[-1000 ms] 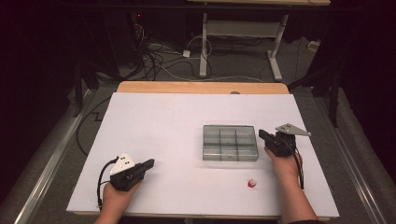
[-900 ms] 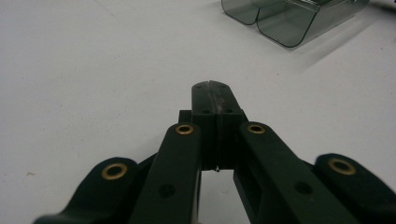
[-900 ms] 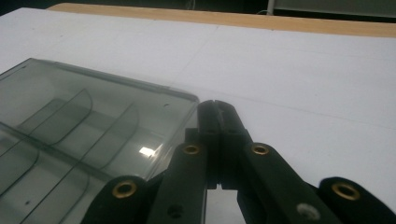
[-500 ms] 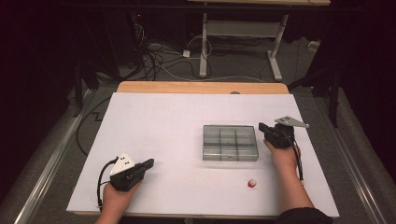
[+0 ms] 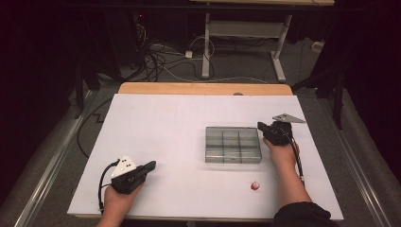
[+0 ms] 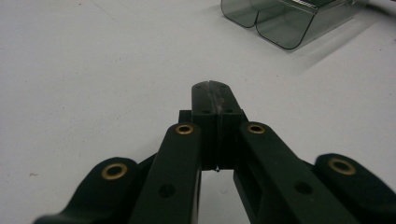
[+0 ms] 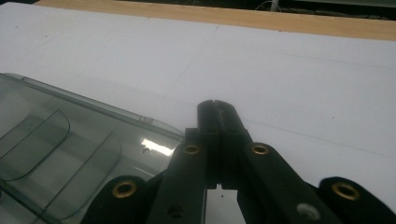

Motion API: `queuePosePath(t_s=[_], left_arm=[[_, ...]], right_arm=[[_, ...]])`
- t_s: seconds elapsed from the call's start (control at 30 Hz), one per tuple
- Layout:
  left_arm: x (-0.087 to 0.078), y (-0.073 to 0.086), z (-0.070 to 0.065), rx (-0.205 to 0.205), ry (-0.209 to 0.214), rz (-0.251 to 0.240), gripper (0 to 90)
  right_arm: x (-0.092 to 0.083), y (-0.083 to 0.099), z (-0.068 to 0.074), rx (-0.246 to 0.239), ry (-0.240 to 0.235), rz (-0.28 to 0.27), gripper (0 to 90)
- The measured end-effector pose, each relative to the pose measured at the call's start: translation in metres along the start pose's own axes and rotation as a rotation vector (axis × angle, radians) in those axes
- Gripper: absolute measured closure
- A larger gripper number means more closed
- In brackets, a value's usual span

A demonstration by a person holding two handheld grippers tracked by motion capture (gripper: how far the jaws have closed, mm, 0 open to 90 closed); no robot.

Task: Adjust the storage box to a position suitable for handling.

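Note:
A clear grey box with several compartments (image 5: pixel 232 144) sits right of the table's middle. My right gripper (image 5: pixel 261 126) hovers at the box's far right corner, jaws shut on nothing; in the right gripper view its tips (image 7: pixel 215 106) meet just past the box's rim (image 7: pixel 93 122). My left gripper (image 5: pixel 151 165) rests near the front left of the white tabletop (image 5: pixel 161 123), shut and empty; in the left gripper view its closed tips (image 6: pixel 213 88) point toward the box (image 6: pixel 285 21). A small red and white object (image 5: pixel 255 185) lies in front of the box.
A wooden strip (image 5: pixel 203 88) runs along the table's far edge. Beyond it are cables and a desk frame (image 5: pixel 246 33) on the floor. Metal rails (image 5: pixel 52 165) flank the table on both sides.
The right hand has moved away from me along the box's right side, from near its front right corner to its far right corner. The left hand has stayed put.

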State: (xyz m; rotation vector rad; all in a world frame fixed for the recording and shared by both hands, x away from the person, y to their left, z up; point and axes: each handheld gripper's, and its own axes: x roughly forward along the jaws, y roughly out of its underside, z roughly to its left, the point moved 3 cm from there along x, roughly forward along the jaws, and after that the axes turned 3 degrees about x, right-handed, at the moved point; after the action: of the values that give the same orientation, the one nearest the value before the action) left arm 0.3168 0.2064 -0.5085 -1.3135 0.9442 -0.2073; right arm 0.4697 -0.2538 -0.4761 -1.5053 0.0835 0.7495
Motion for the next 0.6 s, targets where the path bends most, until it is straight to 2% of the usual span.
queuePosePath(t_s=[0.37, 0.53, 0.6], left_arm=[[0.0002, 0.0000, -0.0004, 0.005, 0.002, 0.004, 87.7], [0.0003, 0.0000, -0.0004, 0.005, 0.004, 0.003, 87.7], [0.0003, 0.0000, -0.0003, 0.004, 0.004, 0.003, 87.7]], right_arm=[[0.0049, -0.0019, 0.0014, 0.009, -0.018, 0.009, 90.0], [0.0063, -0.0043, 0.0033, -0.010, -0.011, 0.009, 90.0], [0.0068, -0.0042, 0.0037, -0.002, -0.009, 0.017, 90.0]])
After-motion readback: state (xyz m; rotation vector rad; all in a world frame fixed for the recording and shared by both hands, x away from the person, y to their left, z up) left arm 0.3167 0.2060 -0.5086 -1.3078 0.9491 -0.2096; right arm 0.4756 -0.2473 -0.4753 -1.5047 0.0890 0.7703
